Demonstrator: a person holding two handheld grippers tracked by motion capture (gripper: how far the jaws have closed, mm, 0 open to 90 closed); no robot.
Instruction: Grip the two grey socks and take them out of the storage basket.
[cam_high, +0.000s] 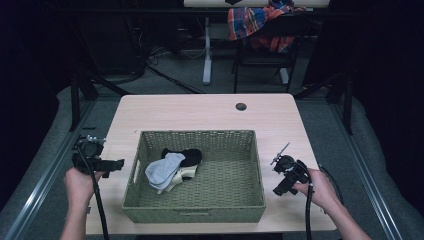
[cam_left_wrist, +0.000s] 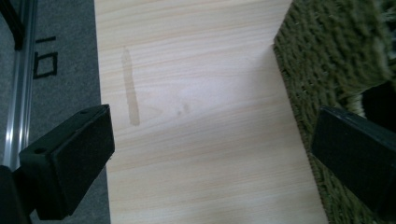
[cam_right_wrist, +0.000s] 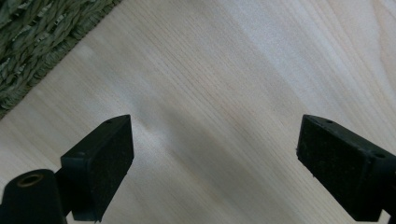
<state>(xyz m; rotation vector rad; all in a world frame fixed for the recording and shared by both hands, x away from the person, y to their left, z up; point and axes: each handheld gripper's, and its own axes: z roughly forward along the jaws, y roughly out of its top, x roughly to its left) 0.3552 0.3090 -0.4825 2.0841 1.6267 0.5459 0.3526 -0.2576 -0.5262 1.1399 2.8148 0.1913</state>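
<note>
High view: my left gripper (cam_high: 117, 164) and right gripper (cam_high: 276, 191) flank the basket (cam_high: 195, 212).
Jaws: both spread wide, empty.
Socks (cam_high: 172, 167): piled in basket's left half.
Room: bare table (cam_high: 200, 110) beyond the far rim.

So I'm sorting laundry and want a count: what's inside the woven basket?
Inside the woven basket, at its left half, lies a small heap of socks: a grey sock on top, a black sock behind it, a cream sock partly beneath. Anything under the heap is covered.
</note>
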